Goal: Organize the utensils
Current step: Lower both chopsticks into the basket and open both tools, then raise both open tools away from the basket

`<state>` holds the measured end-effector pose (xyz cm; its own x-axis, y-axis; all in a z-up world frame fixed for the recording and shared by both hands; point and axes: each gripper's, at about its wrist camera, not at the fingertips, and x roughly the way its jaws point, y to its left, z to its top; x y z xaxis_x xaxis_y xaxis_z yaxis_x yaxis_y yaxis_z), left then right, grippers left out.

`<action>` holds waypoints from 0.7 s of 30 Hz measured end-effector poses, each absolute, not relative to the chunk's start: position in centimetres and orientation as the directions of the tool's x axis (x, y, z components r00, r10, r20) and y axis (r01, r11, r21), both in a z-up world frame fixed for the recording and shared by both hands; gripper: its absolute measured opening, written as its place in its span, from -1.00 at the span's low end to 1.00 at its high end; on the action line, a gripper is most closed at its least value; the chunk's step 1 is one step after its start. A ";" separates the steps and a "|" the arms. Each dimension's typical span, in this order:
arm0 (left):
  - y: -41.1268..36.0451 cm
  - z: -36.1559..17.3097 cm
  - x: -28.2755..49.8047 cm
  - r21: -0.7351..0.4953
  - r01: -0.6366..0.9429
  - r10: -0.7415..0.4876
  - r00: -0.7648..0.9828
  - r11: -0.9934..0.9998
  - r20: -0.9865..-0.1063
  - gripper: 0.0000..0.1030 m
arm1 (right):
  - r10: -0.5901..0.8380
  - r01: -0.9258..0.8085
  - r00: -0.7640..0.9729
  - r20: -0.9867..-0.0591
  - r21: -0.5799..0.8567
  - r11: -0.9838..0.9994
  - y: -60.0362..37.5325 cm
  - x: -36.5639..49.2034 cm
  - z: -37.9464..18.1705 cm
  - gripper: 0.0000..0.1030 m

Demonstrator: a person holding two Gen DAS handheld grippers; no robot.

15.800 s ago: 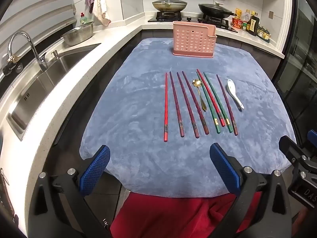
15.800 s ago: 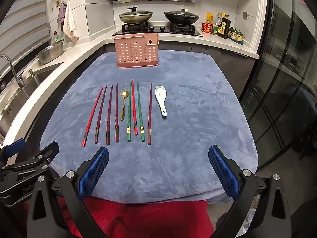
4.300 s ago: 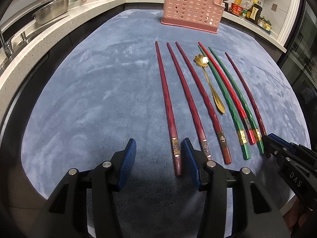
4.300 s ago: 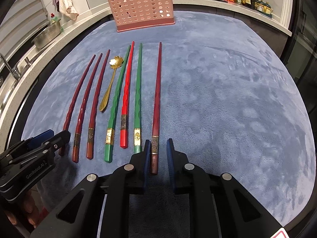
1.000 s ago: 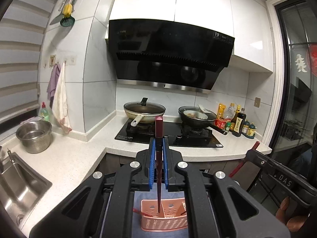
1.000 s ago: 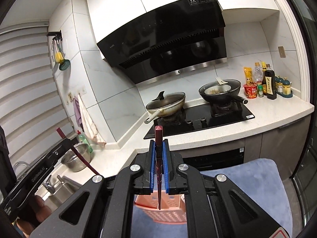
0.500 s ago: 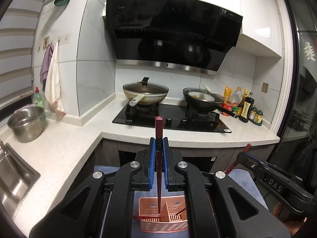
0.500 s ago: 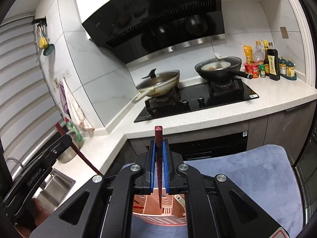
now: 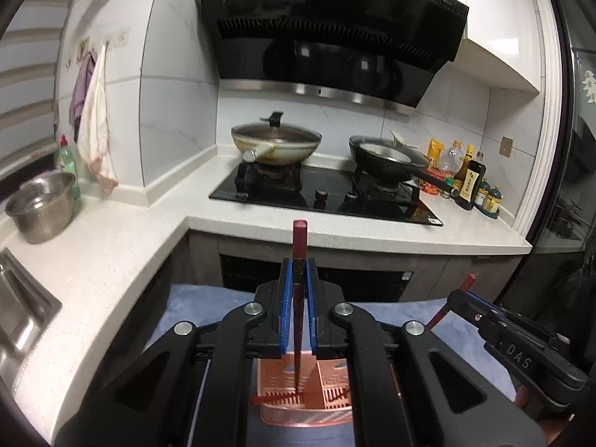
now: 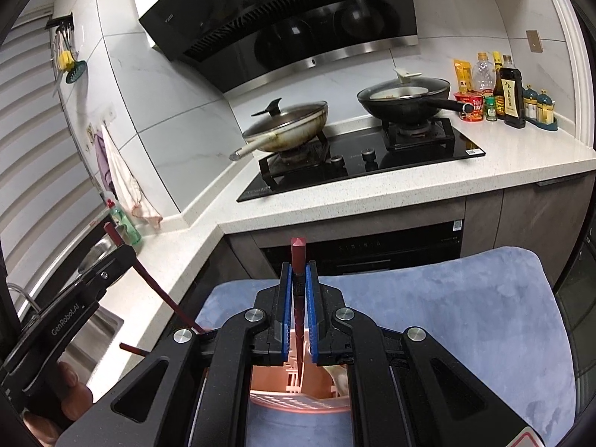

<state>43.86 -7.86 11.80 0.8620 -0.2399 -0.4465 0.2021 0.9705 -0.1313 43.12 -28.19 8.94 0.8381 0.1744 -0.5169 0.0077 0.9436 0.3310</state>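
Two grippers each hold one dark red chopstick upright over the pink holder. The left gripper has its blue fingers closed on a chopstick whose blunt end sticks up past the pads and whose tip reaches down into the holder's left compartment. A brighter red chopstick lies slanted there, its end poking out over the left rim. The right gripper likewise clamps its chopstick between its fingers, tip lowered into the holder, beside an inner divider; which compartment, I cannot tell. The holder stands on a blue cloth covering the table. Behind are a hob with two lidded pans, a steel bowl and sauce bottles.
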 end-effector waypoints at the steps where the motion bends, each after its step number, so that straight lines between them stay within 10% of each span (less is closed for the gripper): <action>1: -7.7 11.7 43.9 -0.142 0.199 -0.242 0.859 0.970 -0.451 -0.85 | 0.168 0.013 0.841 -0.513 0.331 0.943 -28.3 43.0 8.9 -0.83; 7: -7.0 11.9 43.6 -0.138 0.169 -0.213 0.868 0.976 -0.448 -0.43 | 0.159 0.032 0.842 -0.515 0.342 0.939 -29.0 42.6 8.9 -0.58; 21: -5.6 12.9 38.6 -0.117 0.162 -0.197 0.875 0.980 -0.443 -0.39 | 0.164 0.009 0.845 -0.509 0.319 0.948 -28.2 37.4 10.3 -0.38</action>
<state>38.63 -5.59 12.88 0.8747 -0.1971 -0.4429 0.1617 0.9799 -0.1167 37.42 -28.23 10.32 0.8448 0.1637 -0.5095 0.0091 0.9476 0.3194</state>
